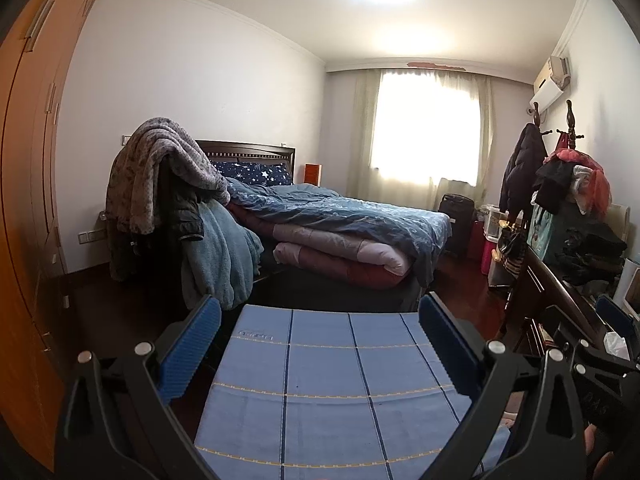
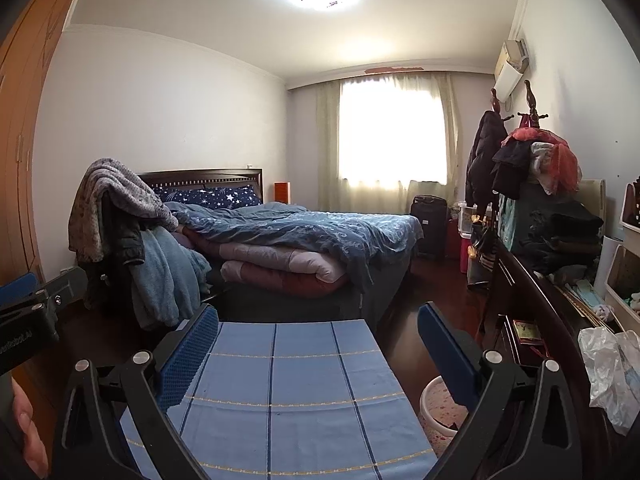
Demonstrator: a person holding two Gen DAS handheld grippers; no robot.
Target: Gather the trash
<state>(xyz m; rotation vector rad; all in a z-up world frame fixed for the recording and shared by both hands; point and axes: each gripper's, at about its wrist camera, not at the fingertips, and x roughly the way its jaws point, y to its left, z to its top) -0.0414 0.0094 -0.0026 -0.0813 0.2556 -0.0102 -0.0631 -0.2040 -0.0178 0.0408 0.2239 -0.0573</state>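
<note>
My left gripper [image 1: 320,332] is open and empty above a blue checked cloth [image 1: 332,392] on a table. My right gripper [image 2: 318,334] is open and empty over the same cloth [image 2: 280,392]. A crumpled clear plastic bag [image 2: 612,376] lies on the dark dresser at the right. A round white bin [image 2: 440,404] with a speckled inside stands on the floor below the right finger. A white crumpled piece [image 1: 614,344] shows by the right gripper in the left wrist view.
A bed [image 1: 340,216] with blue and pink quilts stands ahead. A chair piled with blankets [image 1: 168,184] is at its left. A wooden wardrobe [image 1: 28,160] lines the left wall. The dark dresser [image 2: 536,320] with clothes and boxes runs along the right.
</note>
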